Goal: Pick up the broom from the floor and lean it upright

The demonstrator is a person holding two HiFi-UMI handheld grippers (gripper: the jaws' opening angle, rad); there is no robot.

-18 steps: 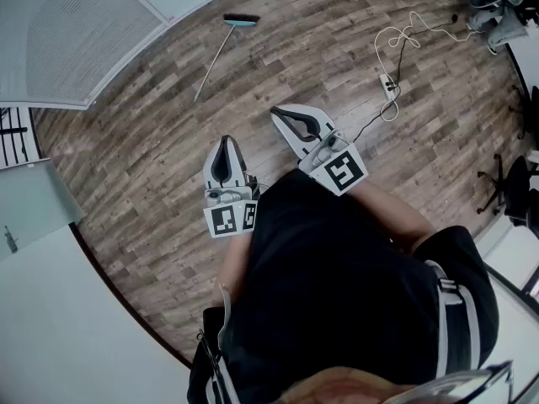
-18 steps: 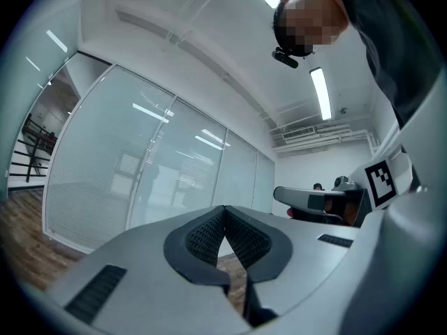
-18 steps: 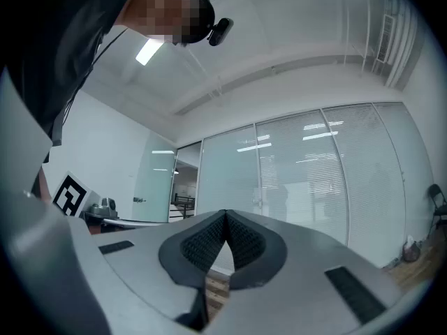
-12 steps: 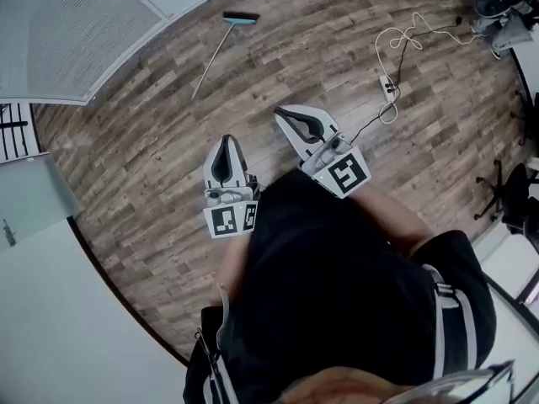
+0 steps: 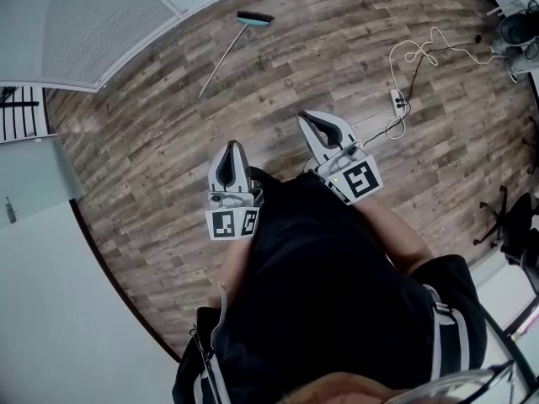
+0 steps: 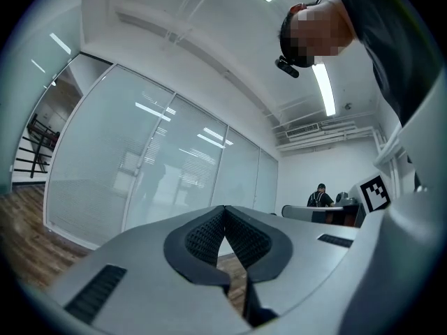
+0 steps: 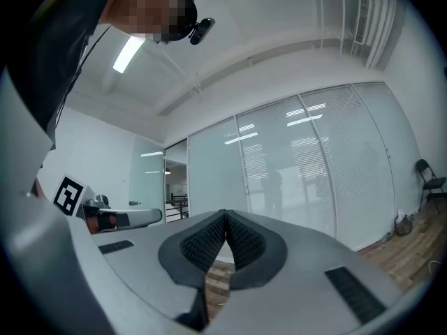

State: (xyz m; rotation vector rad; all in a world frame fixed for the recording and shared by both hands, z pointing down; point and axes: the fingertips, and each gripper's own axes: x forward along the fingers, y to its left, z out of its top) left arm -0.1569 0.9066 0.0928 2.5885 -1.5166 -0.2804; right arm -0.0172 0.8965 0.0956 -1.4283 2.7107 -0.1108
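Note:
The broom (image 5: 227, 50) lies flat on the wood floor far ahead in the head view, its teal head with dark bristles (image 5: 254, 18) near the glass wall and its thin handle running down-left. My left gripper (image 5: 233, 146) is held level in front of the person's body, jaws shut with nothing between them; its tips meet in the left gripper view (image 6: 224, 209). My right gripper (image 5: 305, 116) is also level and shut on nothing, tips touching in the right gripper view (image 7: 225, 214). Both grippers are well short of the broom.
A frosted glass wall (image 5: 84, 23) runs along the upper left. A white power strip (image 5: 397, 102) with a looping white cable (image 5: 421, 49) lies on the floor at right. Office chairs (image 5: 509, 225) stand at the right edge. A person sits at a desk far off (image 6: 320, 197).
The view has shifted: the broom and both grippers sit a little further right and the grippers slightly higher in the picture. Both jaws stay shut.

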